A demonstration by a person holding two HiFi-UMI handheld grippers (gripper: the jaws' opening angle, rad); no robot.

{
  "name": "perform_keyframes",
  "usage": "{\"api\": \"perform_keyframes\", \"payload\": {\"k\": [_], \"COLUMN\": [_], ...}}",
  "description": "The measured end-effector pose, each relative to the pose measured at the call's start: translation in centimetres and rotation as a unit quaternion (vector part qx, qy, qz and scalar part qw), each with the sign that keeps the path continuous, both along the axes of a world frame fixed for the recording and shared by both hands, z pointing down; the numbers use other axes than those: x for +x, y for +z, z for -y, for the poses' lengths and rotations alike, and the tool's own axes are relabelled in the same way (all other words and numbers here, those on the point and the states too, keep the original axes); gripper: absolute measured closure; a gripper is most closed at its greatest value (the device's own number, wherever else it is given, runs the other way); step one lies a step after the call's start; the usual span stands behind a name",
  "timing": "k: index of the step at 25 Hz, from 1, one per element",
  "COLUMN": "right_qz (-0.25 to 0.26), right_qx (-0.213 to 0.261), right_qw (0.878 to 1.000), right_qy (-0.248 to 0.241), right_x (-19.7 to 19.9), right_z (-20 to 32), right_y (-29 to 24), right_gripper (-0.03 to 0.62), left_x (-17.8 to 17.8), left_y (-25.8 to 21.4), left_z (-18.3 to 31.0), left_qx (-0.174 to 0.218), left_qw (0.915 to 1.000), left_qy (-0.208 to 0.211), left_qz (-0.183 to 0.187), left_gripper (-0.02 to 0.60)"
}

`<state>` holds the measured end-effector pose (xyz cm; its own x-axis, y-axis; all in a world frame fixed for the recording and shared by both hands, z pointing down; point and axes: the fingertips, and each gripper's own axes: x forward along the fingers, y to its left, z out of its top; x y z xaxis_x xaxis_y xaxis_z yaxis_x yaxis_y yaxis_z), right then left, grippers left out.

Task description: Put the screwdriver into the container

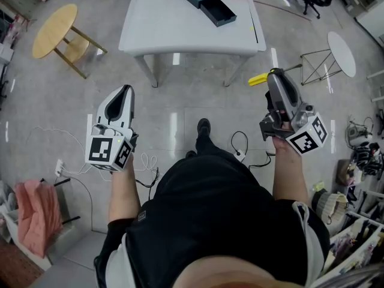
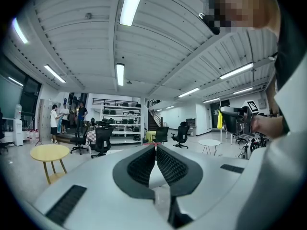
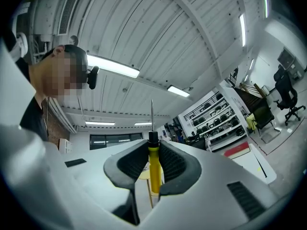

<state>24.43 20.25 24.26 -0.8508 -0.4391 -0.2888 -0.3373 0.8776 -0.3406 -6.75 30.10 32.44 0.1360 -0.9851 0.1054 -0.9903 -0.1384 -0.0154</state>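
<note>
Screwdriver (image 3: pixel 154 171) clamped in right tongs (image 3: pixel 153 146) — left tongs (image 2: pixel 155 150) pressed together, empty.

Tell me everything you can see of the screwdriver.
The screwdriver has a yellow handle that looks like plastic, a black collar and a thin bare metal shaft. The right gripper is shut on the handle, a pad against each side; the shaft sticks out past the jaws one way, the handle's end the other. In the head view the yellow end juts from the gripper, held above the floor, short of the white table.
</note>
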Motion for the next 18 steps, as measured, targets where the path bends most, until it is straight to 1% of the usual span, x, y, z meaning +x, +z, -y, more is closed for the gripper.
{"api": "perform_keyframes", "payload": {"k": [3, 7, 12, 18], "right_qz": [0.003, -0.006, -0.003, -0.004], "right_qx": [-0.014, -0.019, -0.042, -0.05], "right_qw": [1.0, 1.0, 0.999, 0.999], "right_qy": [-0.001, 0.006, 0.002, -0.002], "right_x": [-0.2, -0.8, -0.8, -0.9], "right_z": [2.7, 6.8, 12.1, 17.8], "right_y": [1.0, 1.7, 3.2, 3.8], "right_gripper": [0.51, 0.51, 0.51, 0.51], "left_x": [-0.2, -0.2, -0.4, -0.3], "left_y": [0.0, 0.7, 0.9, 0.7], "left_z": [2.7, 6.6, 11.8, 17.5], "left_qx": [0.0, -0.012, -0.021, -0.026], "left_qw": [1.0, 0.9999, 0.9997, 0.9996], "left_qy": [0.001, 0.007, 0.005, 0.002], "left_qz": [0.002, 0.002, 0.009, 0.014], "left_gripper": [0.555, 0.555, 0.555, 0.555]}}
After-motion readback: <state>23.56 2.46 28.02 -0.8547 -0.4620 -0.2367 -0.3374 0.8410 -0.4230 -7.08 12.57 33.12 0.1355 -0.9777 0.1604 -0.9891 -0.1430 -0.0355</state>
